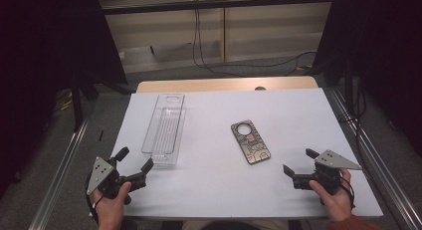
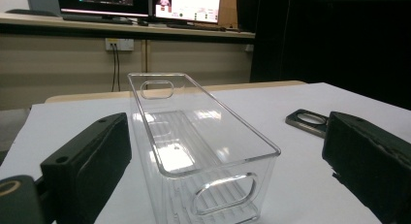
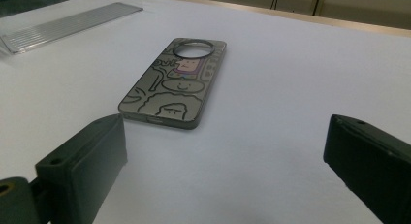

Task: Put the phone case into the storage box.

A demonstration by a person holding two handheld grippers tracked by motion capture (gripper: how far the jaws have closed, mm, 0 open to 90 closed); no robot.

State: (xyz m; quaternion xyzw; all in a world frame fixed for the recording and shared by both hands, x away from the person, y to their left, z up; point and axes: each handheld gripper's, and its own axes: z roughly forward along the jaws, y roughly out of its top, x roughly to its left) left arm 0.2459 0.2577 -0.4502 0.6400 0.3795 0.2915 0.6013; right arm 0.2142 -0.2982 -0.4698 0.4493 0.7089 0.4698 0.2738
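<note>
Phone case (image 1: 251, 142) flat, face-down at table centre-right, clear plastic bin (image 1: 164, 130) well apart at its 9 o'clock, right gripper (image 1: 298, 166) at case's 4 o'clock, jaws spread, empty, left gripper (image 1: 134, 160) just beside bin's near end, jaws spread, white table (image 1: 278, 105).

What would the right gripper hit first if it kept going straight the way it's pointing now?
Most likely the phone case, lying flat on the white table just ahead of the open right gripper. It sits slightly left of centre, so contact isn't certain.
</note>
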